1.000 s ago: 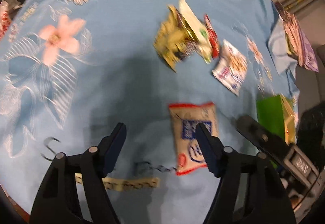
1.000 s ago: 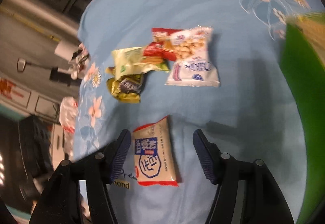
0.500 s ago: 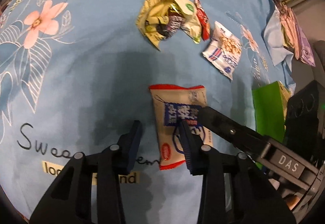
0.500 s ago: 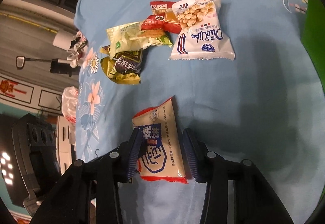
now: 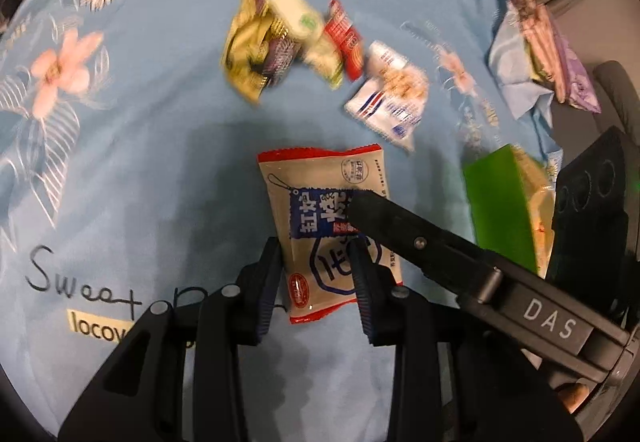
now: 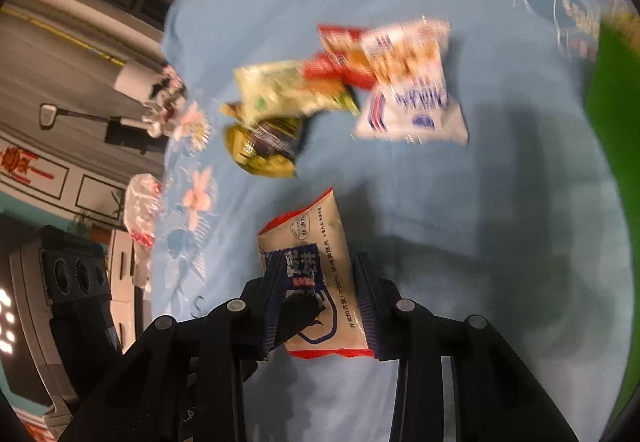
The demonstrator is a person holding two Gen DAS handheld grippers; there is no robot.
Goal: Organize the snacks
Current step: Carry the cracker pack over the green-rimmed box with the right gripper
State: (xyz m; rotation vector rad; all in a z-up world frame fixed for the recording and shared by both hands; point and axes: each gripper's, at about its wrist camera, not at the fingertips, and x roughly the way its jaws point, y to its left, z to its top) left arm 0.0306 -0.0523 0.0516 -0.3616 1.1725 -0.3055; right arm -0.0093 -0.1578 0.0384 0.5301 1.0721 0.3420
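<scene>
While lifted off the cloth (image 5: 160, 169), the cracker packet (image 5: 328, 217) sits pinched in both claws (image 5: 316, 262) (image 6: 316, 282).

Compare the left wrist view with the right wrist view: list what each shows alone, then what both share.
Left wrist only: the black "Sweet" lettering on the cloth and the purple packets at its far edge.
Right wrist only: the room floor and a white plastic bag at the cloth's edge.
Both: the beige snack packet between both sets of jaws, the snack pile, the green box.
</scene>
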